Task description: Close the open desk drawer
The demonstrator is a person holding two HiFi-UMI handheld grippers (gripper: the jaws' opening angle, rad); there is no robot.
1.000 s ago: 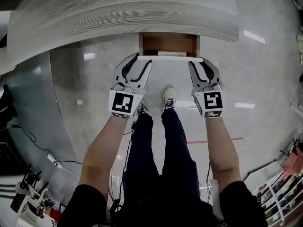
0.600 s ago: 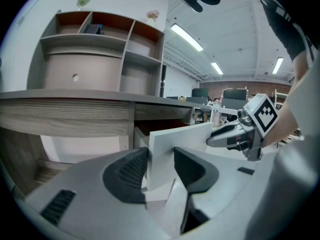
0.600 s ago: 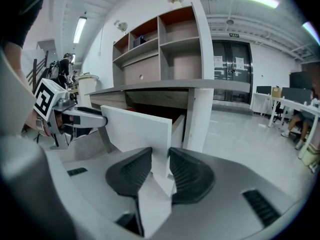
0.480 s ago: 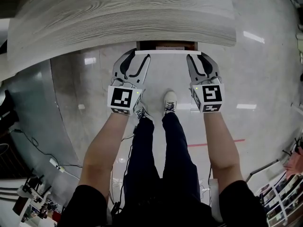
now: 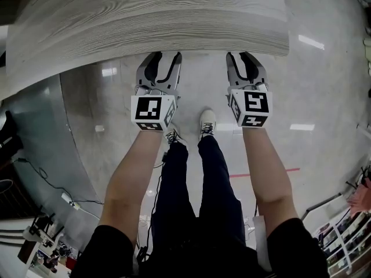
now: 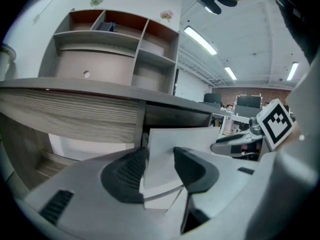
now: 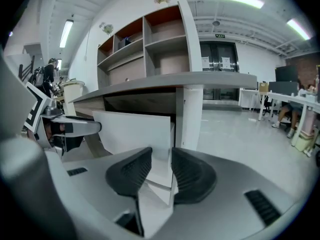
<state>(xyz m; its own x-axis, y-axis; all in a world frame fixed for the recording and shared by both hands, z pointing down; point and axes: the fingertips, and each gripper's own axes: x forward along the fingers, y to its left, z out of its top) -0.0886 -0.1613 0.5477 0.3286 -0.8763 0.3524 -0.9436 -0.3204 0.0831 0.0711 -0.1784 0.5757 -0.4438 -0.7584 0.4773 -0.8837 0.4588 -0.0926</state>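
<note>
Forearms out straight, both tools side by side at the near edge of the desk (image 5: 151,16).

Step in hand, by my read: last of the push. The head view shows none of the drawer, so it must lie almost wholly under the desk top. To finish well, drive both tools forward together and level, with equal pressure at each end of the front, so the box does not skew on its runners. Ease off as the front nears the desk frame; no slam.

Left gripper (image 6: 160,151): jaws a narrow gap apart, nothing clamped. The tips are at the left end of the drawer (image 6: 180,136), and its white front fills the gap. Contact looks likely, but I cannot confirm it.

Right gripper (image 7: 161,154): jaws likewise slightly apart, gripping nothing. The tips are at the right end of the same white front, and its right edge shows through the gap.

Drawer: just below the desk top, front upright and facing the tools. From the right gripper view it stands a little proud of the desk leg beside it, so I judge it not yet flush.

Beyond the desk: a wall shelf (image 6: 125,39) with open compartments, then office space with ceiling strip lights.
</note>
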